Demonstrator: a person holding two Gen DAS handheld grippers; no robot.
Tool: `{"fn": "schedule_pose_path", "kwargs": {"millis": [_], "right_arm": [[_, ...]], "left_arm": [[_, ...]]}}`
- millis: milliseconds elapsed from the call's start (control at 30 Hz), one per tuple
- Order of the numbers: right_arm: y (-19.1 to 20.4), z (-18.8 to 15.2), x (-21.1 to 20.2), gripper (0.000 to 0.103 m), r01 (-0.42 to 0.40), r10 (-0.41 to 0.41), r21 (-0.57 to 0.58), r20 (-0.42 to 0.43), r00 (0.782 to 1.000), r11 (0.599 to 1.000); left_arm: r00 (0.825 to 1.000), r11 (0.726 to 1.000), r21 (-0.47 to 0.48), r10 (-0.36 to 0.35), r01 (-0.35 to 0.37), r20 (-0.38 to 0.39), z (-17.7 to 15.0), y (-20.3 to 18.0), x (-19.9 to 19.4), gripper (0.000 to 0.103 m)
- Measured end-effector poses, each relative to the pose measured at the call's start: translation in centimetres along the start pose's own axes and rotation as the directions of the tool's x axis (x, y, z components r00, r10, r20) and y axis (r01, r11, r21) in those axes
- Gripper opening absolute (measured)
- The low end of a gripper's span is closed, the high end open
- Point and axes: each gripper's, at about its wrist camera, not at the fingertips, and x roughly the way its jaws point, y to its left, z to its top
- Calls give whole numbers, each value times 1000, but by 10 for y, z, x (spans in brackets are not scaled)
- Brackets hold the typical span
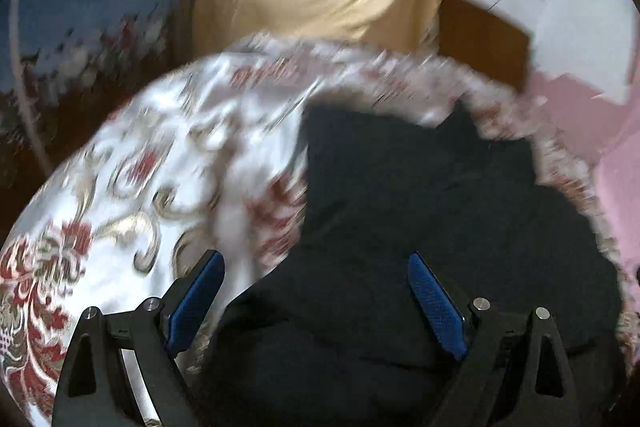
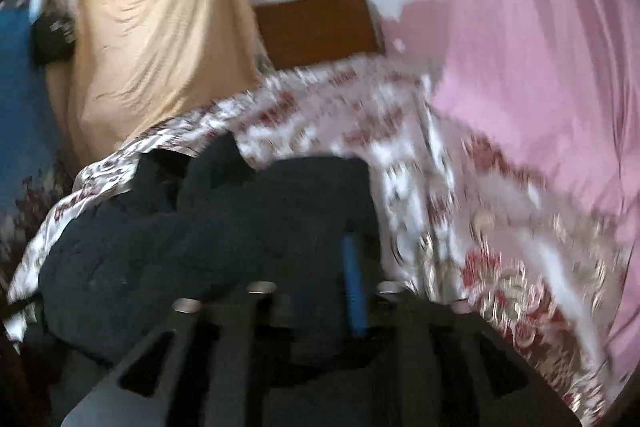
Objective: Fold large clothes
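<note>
**Black cloth bunched, one side pinched**

Black garment (image 1: 420,227) lies heaped on the floral satin cover (image 1: 152,163), toward its fringed edge. Your left gripper (image 1: 316,291) hangs above it with fingers spread wide, holding nothing, likely lined up to take a fresh edge. Your right gripper (image 2: 352,283) looks pressed together, seemingly pinching dark fabric (blur makes that uncertain). The yellow drape (image 2: 160,39), pink curtain (image 2: 520,47) and brown board (image 2: 316,27) stand behind, apart. The crumpled folds themselves hide the hems you need.
</note>
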Motion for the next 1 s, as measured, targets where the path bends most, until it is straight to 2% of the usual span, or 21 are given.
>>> {"fn": "schedule_pose_path", "kwargs": {"millis": [33,100,167,200,267,333,433,533,733,1000], "right_arm": [[12,0,-7,43,-53,54,-47,24,998,997],[31,-2,-10,44,-168,168,-110,-1,986,980],[46,-8,-4,44,-259,251,-148,-72,965,954],[49,-10,-2,44,-269,258,-156,-90,962,950],[50,-16,8,44,-274,253,-158,-139,957,949],[43,-20,17,44,-274,250,-126,-181,951,953],[30,-29,40,44,-284,262,-48,-263,929,958],[18,-42,57,44,-317,310,25,-299,903,948],[24,-54,65,44,-306,295,16,-320,900,952],[30,-51,72,44,-292,276,1,-328,904,956]], "left_arm": [[999,999,23,-34,33,23,-1,-6,-5,93],[996,991,114,-81,76,41,-5,-24,-11,93],[996,979,187,-83,76,31,-11,-38,-10,93],[997,973,218,-76,70,18,-15,-44,-7,93],[999,966,255,-37,43,-26,-21,-51,3,93],[996,969,245,-4,25,-84,-22,-50,18,93],[989,981,187,-17,44,-145,-24,-39,30,103],[986,983,173,-27,56,-163,-26,-38,33,103],[984,979,202,5,32,-178,-33,-44,39,103],[976,978,210,34,12,-214,-35,-48,53,103]]}}
